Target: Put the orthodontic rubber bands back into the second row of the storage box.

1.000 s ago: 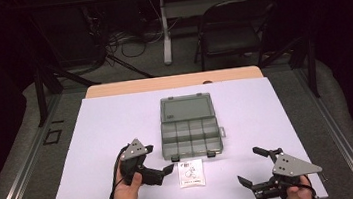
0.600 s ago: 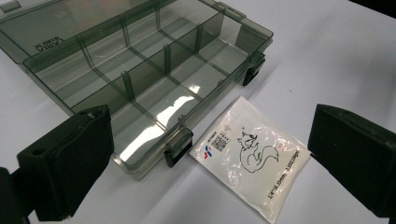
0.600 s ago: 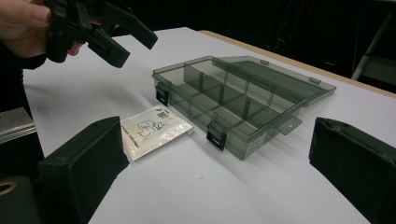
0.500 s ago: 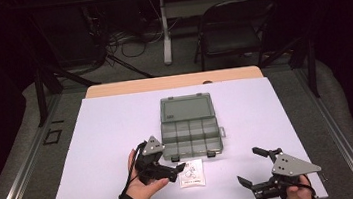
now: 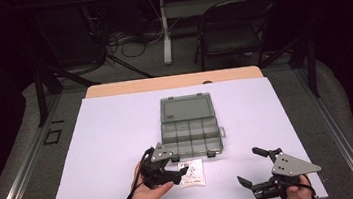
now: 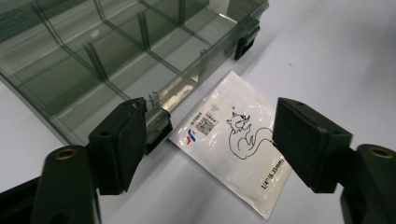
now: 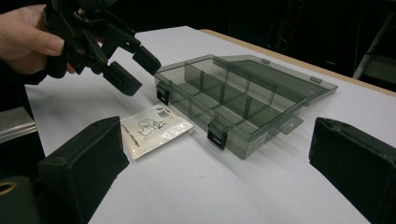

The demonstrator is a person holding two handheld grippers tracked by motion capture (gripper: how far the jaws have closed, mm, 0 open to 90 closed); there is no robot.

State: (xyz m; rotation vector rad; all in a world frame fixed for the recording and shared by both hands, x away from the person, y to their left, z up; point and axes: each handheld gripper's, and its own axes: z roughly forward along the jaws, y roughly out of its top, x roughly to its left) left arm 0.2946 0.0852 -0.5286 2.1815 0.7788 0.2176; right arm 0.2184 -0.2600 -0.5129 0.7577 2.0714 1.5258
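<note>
A dark room with a folding chair (image 5: 233, 27) and loose cables on the floor lies behind your table (image 5: 118, 131), whose top is covered in white.

Your left gripper (image 5: 181, 170) hangs over the small white packet (image 5: 192, 173), tilted down toward it. Its jaws have just been closing, yet they are not on anything: in the left gripper view the packet (image 6: 233, 135) lies flat on the table between and below the two black pads (image 6: 310, 142), which stand clear of it on either side. The packet carries a line drawing of a squirrel and some small print.

Just beyond the packet sits the smoky clear organizer box (image 5: 189, 126), lid laid open and flat behind it. One of its black front latches (image 6: 156, 130) is right beside the packet's corner. The box's compartments look bare in the left gripper view.

Your right gripper (image 5: 252, 169) rests well to the right near the table's front edge, jaws spread wide with nothing between them, apart from both box and packet.
</note>
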